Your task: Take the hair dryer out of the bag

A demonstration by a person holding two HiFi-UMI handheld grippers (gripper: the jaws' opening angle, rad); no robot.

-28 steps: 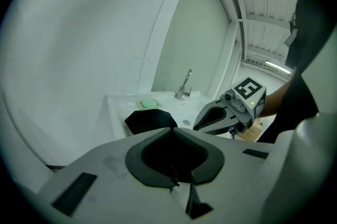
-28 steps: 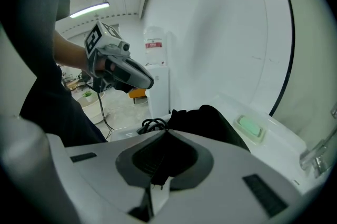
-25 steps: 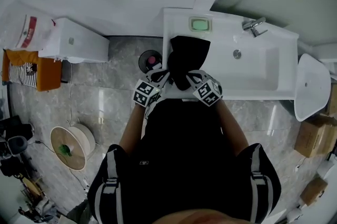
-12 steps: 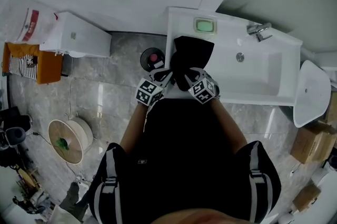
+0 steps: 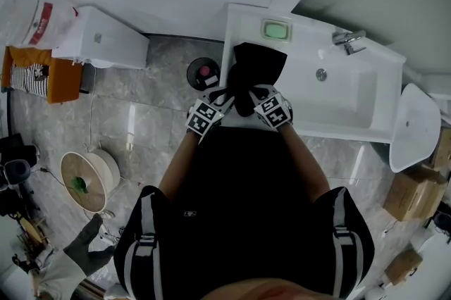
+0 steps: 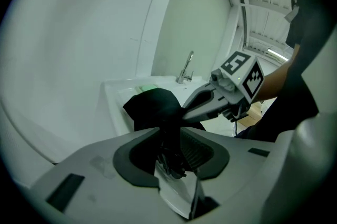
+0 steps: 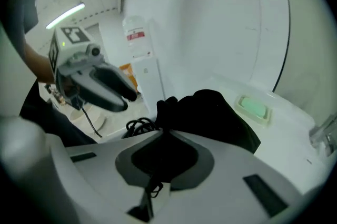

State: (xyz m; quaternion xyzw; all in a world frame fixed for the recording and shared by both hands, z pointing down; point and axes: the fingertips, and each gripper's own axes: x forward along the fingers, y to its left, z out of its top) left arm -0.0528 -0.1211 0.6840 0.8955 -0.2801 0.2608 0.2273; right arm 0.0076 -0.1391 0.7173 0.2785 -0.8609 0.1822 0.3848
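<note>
hair dryer not out yet. right gripper (image 7: 163,136) pinches bag (image 5: 257,70); left gripper (image 6: 171,139) jaws just opening, bag cloth between.

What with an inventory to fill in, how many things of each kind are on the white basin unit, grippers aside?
Bag: 1
Soap dish: 1
Tap: 1
Total: 3
</note>
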